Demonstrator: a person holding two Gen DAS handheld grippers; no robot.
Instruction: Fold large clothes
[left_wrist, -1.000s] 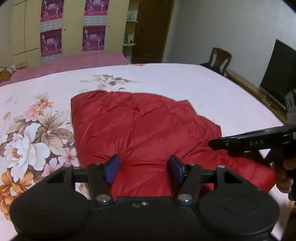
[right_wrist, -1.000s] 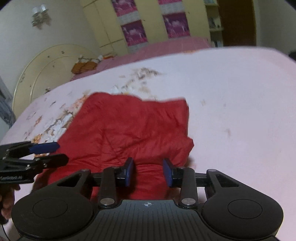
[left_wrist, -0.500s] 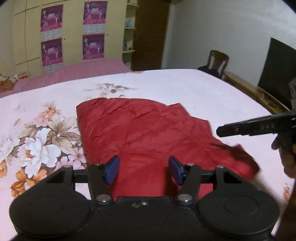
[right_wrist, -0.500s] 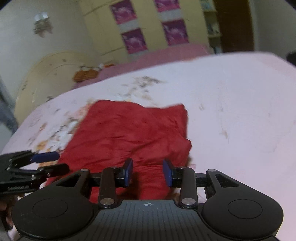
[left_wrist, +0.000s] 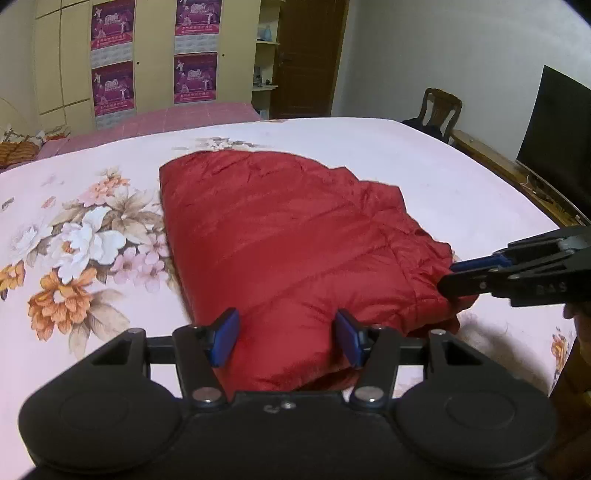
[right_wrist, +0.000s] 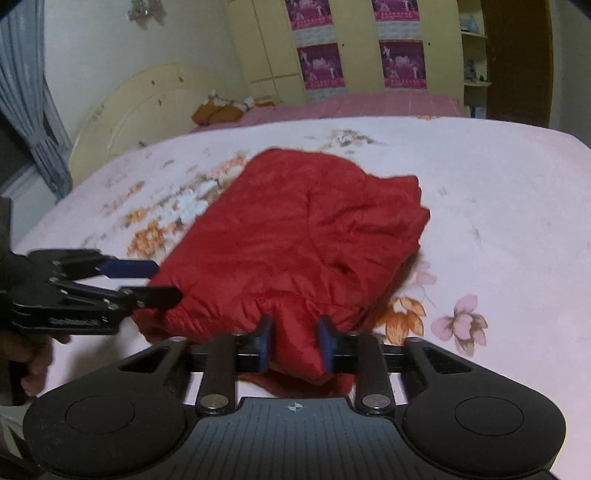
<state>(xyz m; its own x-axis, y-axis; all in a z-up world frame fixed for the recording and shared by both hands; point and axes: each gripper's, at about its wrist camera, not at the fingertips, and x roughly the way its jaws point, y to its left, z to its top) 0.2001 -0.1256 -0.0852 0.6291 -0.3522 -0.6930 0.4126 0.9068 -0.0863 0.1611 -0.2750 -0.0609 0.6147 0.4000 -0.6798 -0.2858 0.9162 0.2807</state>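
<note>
A red padded jacket (left_wrist: 295, 236) lies folded into a thick bundle on a pink floral bed sheet (left_wrist: 74, 236); it also shows in the right wrist view (right_wrist: 295, 236). My left gripper (left_wrist: 286, 334) is open, its blue pads either side of the bundle's near edge. My right gripper (right_wrist: 293, 343) has its blue pads pressed onto a bunched fold of the jacket's near right corner. Each gripper shows from the side in the other view, the right one (left_wrist: 476, 275) and the left one (right_wrist: 147, 282).
The bed's right edge meets a wooden bench (left_wrist: 517, 173) with a dark TV screen (left_wrist: 557, 136) and a chair (left_wrist: 439, 110). Yellow wardrobes (left_wrist: 147, 59) and a second pink bed (left_wrist: 166, 122) stand behind. A curtain (right_wrist: 33, 110) hangs left.
Both grippers pulled back and lifted slightly, so the jacket sits further off. My right gripper's pads closed in from a wider gap onto the jacket's fold. The left stayed open.
</note>
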